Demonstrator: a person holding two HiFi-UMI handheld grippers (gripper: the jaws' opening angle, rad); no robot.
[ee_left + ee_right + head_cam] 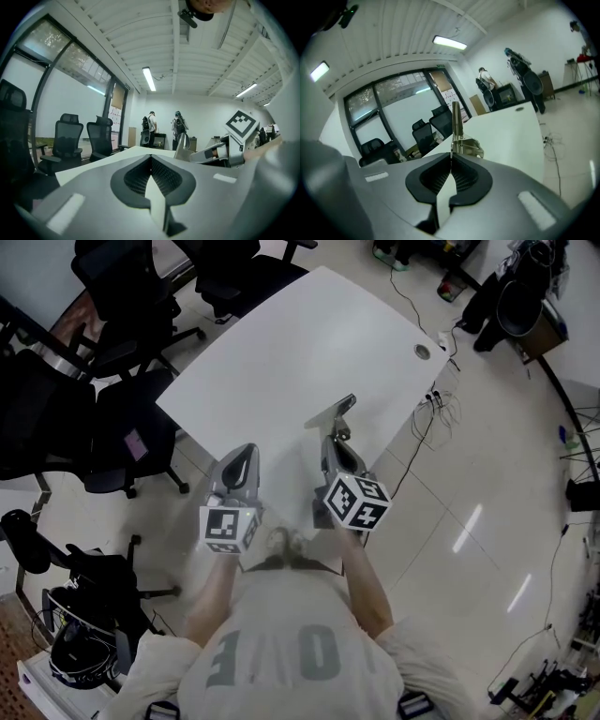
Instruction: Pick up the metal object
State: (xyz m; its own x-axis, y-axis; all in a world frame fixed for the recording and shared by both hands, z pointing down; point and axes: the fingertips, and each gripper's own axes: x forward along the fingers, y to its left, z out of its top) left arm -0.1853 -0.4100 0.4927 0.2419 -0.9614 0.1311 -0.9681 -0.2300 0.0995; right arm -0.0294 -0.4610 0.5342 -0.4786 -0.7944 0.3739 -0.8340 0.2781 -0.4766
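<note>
The metal object, a flat silver bar with a small hinged bracket, is over the near right part of the white table. My right gripper is shut on its bracket end. In the right gripper view the bar stands up straight from the pinched jaw tips. I cannot tell whether it still touches the table. My left gripper hovers at the table's near edge, left of the right one, shut with nothing in it. From the left gripper view the metal object shows beside the right gripper.
Black office chairs crowd the table's left and far sides. A round cable grommet sits near the table's right corner, with cables on the tiled floor below. Two people stand far across the room.
</note>
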